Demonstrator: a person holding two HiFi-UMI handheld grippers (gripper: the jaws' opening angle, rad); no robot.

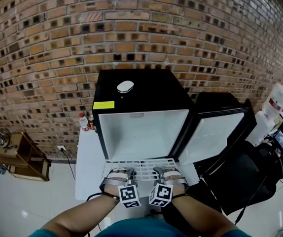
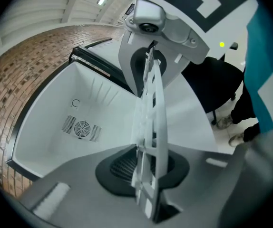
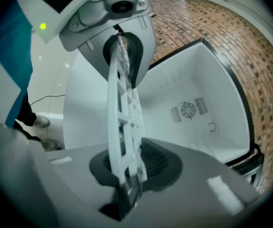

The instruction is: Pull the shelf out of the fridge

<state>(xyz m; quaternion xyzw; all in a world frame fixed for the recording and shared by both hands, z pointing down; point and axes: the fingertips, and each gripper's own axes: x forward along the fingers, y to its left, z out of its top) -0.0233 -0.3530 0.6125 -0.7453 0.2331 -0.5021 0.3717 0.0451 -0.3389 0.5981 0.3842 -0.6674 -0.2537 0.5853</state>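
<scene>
In the head view a black mini fridge (image 1: 141, 90) stands with its door (image 1: 215, 132) swung open to the right, showing a white interior. The white grid shelf (image 1: 142, 166) sticks out of its front. My left gripper (image 1: 123, 174) and right gripper (image 1: 161, 174) sit side by side on the shelf's front edge, both shut on it. In the left gripper view the shelf (image 2: 148, 122) runs edge-on between the left gripper (image 2: 146, 175) jaws. The right gripper view shows the shelf (image 3: 122, 118) clamped the same way in the right gripper (image 3: 127, 170).
The fridge stands on a white table (image 1: 88, 167). A white oval object (image 1: 125, 87) lies on the fridge top. Small bottles (image 1: 84, 121) stand at its left. A wooden side table (image 1: 25, 157) is far left, a black chair (image 1: 240, 177) right, brick wall behind.
</scene>
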